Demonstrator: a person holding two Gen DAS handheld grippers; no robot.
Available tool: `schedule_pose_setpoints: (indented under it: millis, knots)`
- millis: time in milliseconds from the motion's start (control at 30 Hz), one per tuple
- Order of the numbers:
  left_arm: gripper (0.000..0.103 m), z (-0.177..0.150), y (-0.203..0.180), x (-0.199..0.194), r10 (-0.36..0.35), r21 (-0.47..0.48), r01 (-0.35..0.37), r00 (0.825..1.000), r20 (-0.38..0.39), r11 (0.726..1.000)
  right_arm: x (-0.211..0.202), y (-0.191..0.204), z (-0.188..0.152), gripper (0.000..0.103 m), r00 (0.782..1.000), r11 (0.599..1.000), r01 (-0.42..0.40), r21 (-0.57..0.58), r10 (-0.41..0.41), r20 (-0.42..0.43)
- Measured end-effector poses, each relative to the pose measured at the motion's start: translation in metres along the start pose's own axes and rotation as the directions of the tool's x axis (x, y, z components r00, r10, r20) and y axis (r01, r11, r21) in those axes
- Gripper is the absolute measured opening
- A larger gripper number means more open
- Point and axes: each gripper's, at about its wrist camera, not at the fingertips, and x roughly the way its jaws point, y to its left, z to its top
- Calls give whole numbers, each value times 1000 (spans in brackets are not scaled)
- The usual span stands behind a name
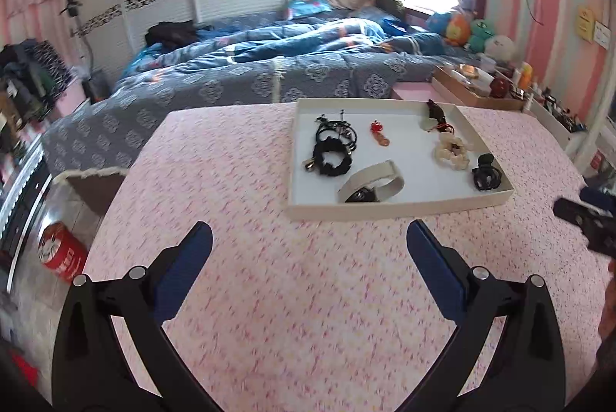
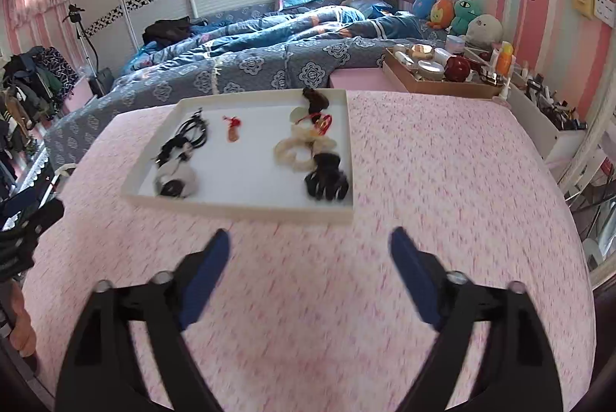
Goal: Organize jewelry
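Counter (image 1: 238, 181): pink-flecked cloth cover, bearing one tray.

Tray (image 1: 400, 206): shallow, white, rectangular; at 12 o'clock from the left claw (image 1: 310, 238), slightly toward 1; at 11 o'clock from the right claw (image 2: 310, 244). Apart from both claws.

Left claw: blue pads spread wide, nothing between them, poised over bare cloth. Right claw: likewise spread and empty.

Tray contents, largest first:
- Beige band (image 1: 371, 183) with dark face, near edge.
- Black scrunchie (image 1: 332, 159), 10 o'clock of band.
- Cream scrunchie (image 1: 451, 149), right side.
- Black hair ties (image 1: 335, 131), far left.
- Black claw clip (image 1: 487, 173), near right corner.
- Dark charm with red cord (image 1: 436, 115), far right.
- Red-knotted pendant (image 1: 379, 134), centre.

Red can (image 1: 63, 250) on floor at 9 o'clock: lettering blurred, unreadable.
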Motion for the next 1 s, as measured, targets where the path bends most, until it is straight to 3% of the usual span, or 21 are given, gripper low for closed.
schedule_pose_setpoints:
  millis: [367, 600, 1000]
  knots:
    - [100, -50, -10, -39, -36, -30, 36, 999, -21, 999, -48, 20, -57, 93, 999, 999, -1, -34, 2, 50]
    - [100, -64, -20, -65, -14, 2, 14, 999, 29, 1000, -58, 19, -68, 93, 998, 999, 23, -26, -22, 61]
    - [100, -70, -24, -74, -10, 7, 10, 999, 41, 1000, -66, 23, -73, 93, 993, 997, 73, -36, -69, 95]
